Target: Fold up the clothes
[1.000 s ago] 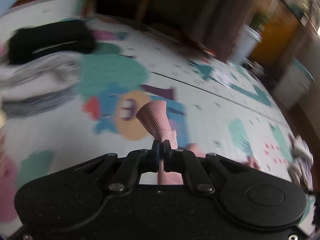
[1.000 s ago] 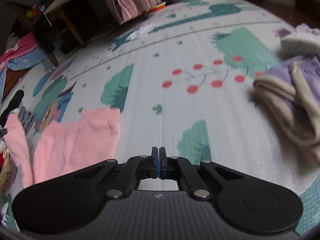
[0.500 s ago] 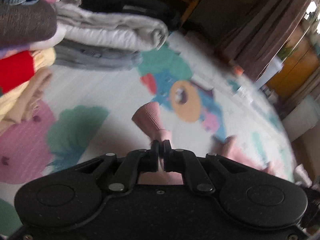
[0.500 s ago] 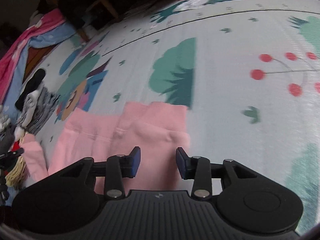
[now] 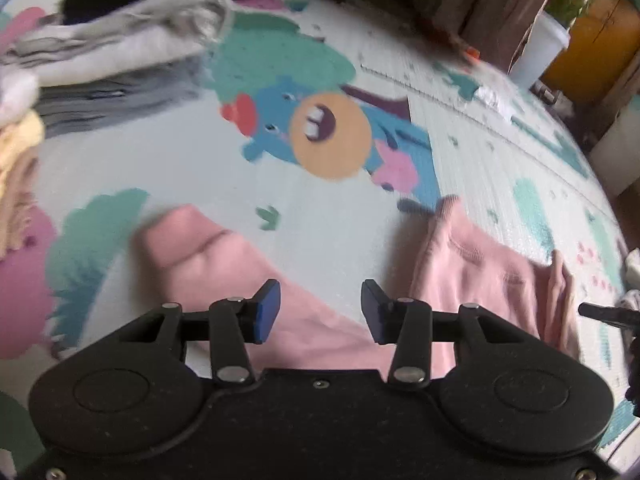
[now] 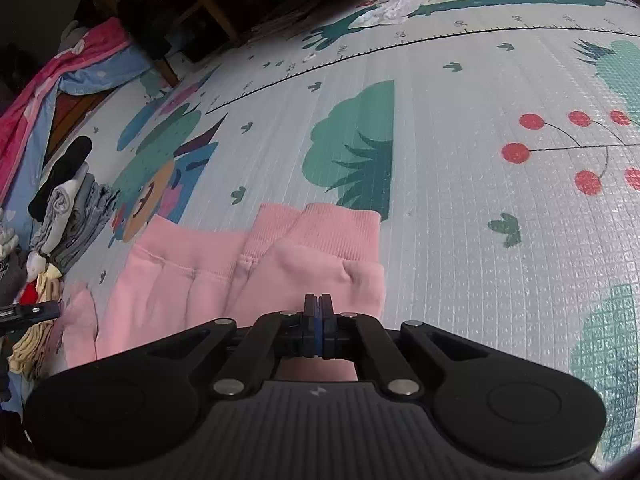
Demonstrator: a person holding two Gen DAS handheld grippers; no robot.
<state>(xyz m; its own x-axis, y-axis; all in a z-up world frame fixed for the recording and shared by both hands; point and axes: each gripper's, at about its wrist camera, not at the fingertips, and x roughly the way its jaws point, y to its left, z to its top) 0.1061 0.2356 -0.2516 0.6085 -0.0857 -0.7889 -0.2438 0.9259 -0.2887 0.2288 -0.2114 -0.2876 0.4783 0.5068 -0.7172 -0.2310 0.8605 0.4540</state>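
The pink garment (image 6: 256, 280) lay spread on the play mat (image 6: 460, 200), its ribbed cuffs pointing away from the right gripper (image 6: 319, 330), which had just closed its jaws on the near fabric of the right-hand leg, presumably to have a corner to lift for the fold. How much cloth the pads had caught was hard to tell, since the fingers hid the pinch itself. The left gripper (image 5: 320, 312) hung above the other end of the pink garment (image 5: 248, 280) with its jaws just opened and apart, nothing pressed between them, so that the piece beneath it lay loose on the mat, probably laid out straight so the two halves could meet evenly. A stack of folded clothes (image 5: 120, 40) stood well apart at the far left of the play mat (image 5: 480, 140), likely where the finished garment belonged.
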